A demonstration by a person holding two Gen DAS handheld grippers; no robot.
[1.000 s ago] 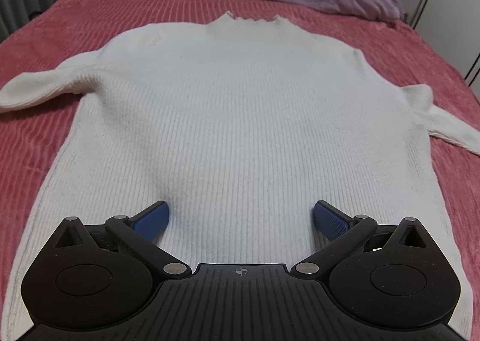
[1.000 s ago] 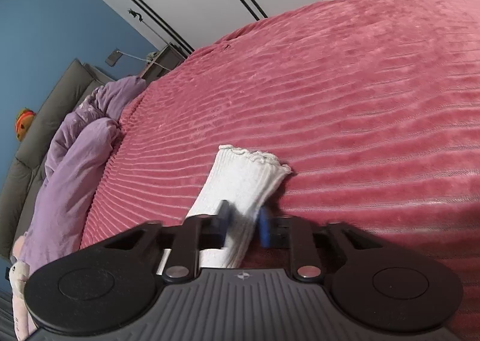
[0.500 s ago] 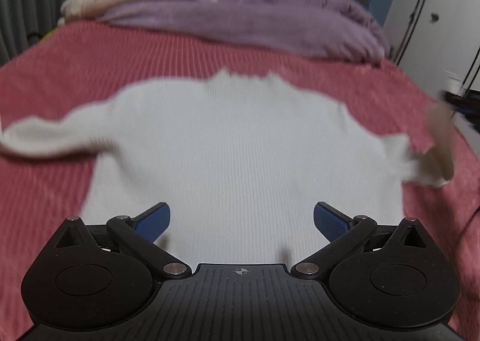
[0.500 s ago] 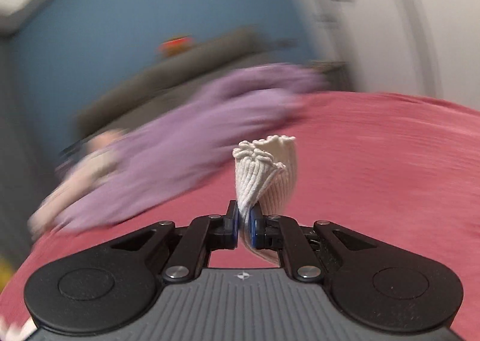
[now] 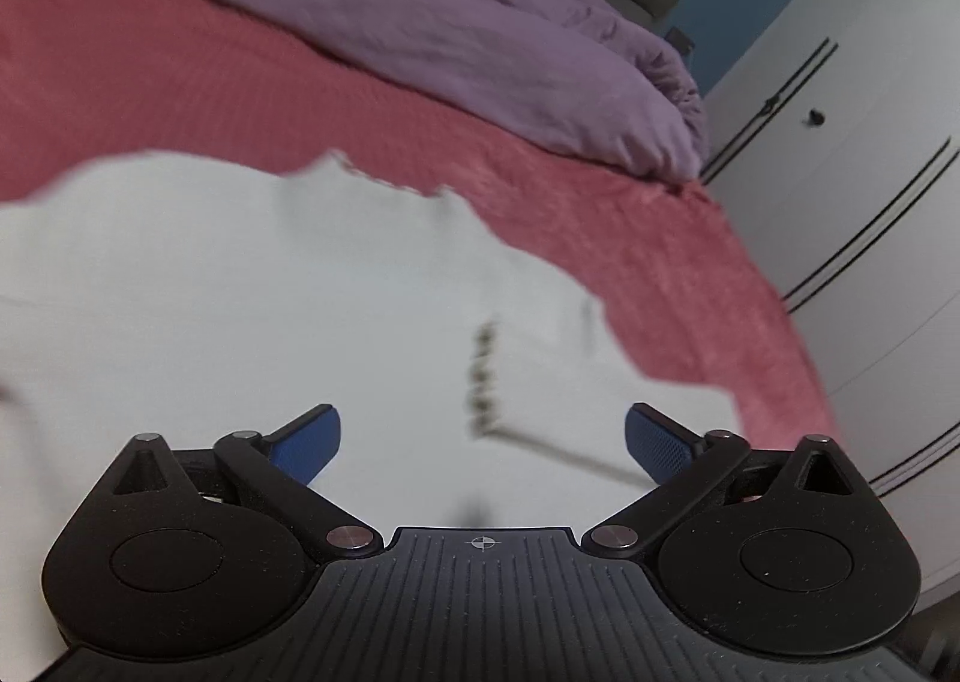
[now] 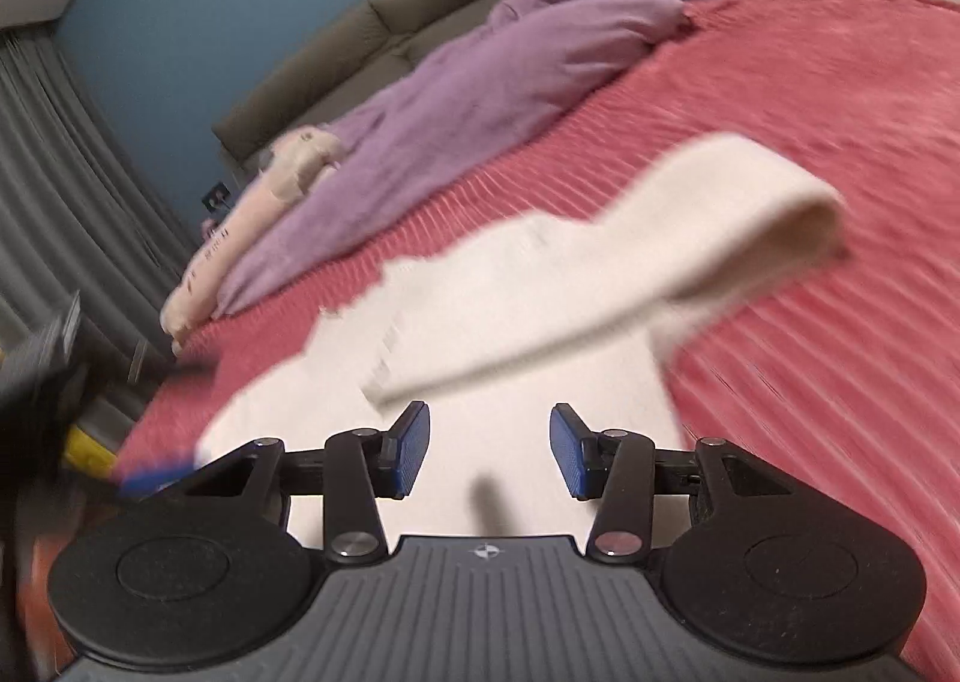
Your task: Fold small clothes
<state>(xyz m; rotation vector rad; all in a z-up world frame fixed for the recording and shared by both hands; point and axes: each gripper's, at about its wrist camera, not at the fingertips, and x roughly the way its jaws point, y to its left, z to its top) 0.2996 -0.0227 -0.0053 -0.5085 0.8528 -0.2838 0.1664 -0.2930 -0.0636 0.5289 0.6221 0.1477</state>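
Released since a moment ago, the sleeve is draping over the sweater mid-frame on the bedspread, both right gripper and left gripper gaping wide, gripping nothing.

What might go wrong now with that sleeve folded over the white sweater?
1. The sleeve arches up in a loop rather than lying flat on the sweater; it may flop back onto the red bedspread.
2. Both the right gripper and the left gripper are open, so nothing pins the fold.
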